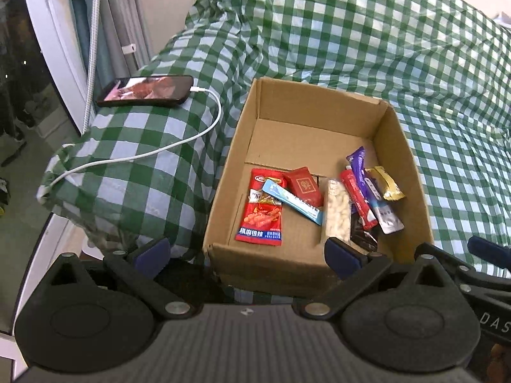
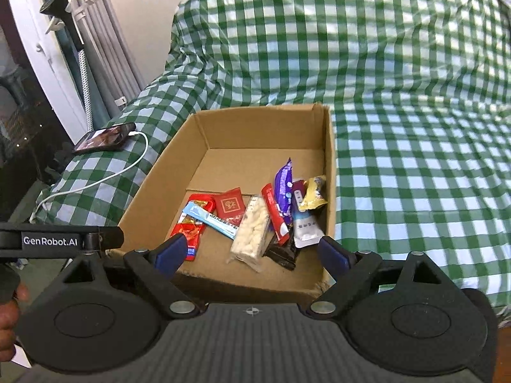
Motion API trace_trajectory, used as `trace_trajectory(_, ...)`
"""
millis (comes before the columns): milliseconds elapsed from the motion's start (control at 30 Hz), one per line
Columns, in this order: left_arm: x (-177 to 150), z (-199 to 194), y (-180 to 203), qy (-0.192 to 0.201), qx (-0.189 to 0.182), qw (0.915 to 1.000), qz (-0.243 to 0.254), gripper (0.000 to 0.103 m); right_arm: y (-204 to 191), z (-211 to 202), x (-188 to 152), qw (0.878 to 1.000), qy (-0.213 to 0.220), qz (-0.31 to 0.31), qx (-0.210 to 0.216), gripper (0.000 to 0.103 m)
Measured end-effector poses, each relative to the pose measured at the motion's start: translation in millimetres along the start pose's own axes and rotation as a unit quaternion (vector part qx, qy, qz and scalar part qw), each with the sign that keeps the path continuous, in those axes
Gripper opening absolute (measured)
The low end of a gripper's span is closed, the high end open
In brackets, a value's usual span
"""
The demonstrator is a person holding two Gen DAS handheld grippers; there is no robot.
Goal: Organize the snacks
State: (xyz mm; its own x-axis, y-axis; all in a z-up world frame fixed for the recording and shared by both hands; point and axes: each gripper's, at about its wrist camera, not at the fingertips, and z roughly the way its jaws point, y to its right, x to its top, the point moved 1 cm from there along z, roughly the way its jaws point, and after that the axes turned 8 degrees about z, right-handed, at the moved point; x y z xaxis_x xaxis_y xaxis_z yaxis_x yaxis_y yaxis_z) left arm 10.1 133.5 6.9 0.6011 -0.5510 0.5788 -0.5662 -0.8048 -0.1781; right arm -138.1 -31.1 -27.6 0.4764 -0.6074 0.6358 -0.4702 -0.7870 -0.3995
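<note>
An open cardboard box [image 1: 412, 185] [image 2: 330, 166] sits on a green checked bed cover. Several snacks lie in its near half. Among them are a red spicy packet [image 1: 262, 210] [image 2: 188, 233], a blue-white stick [image 1: 293, 201] [image 2: 214, 218], a clear pack of white pieces [image 1: 335, 214] [image 2: 252, 229], a purple packet [image 1: 361, 172] [image 2: 284, 182] and a yellow packet [image 1: 388, 185] [image 2: 314, 193]. My left gripper [image 1: 246, 253] hangs open above the box's near wall, holding nothing. My right gripper [image 2: 252, 253] is also open and empty, above the near wall.
A phone [image 1: 147, 91] [image 2: 103, 137] with its white cable [image 1: 159, 151] lies on a checked pillow left of the box. A stand pole [image 1: 92, 48] and curtains are at the far left. The checked cover [image 2: 415, 159] spreads to the right. A hand [image 2: 9, 319] shows at the left edge.
</note>
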Motion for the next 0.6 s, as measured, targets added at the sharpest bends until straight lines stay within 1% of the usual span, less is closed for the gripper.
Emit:
trace_trajectory(100,-8,-12,4,0.003,0.002,1.0000,0.006,0.103,-1,-13,-6,1.000,0.008,-0.012,-0.001,0.093)
trace_trajectory(300,-21,-28,6,0.011,0.006,0.9999,-0.001,0.103,-7,-31,-16,0.999,0.024,-0.044,-0.004,0.095)
trace_trajectory(467,-26,-36,6,0.014,0.006,0.9999,-0.007,0.103,-9,-40,-21,0.998,0.028,-0.058,-0.004,0.095)
trace_trajectory(600,-26,-38,6,0.009,0.017,0.9998,-0.004,0.103,-11,-44,-22,0.997,0.034,-0.064,-0.003,0.096)
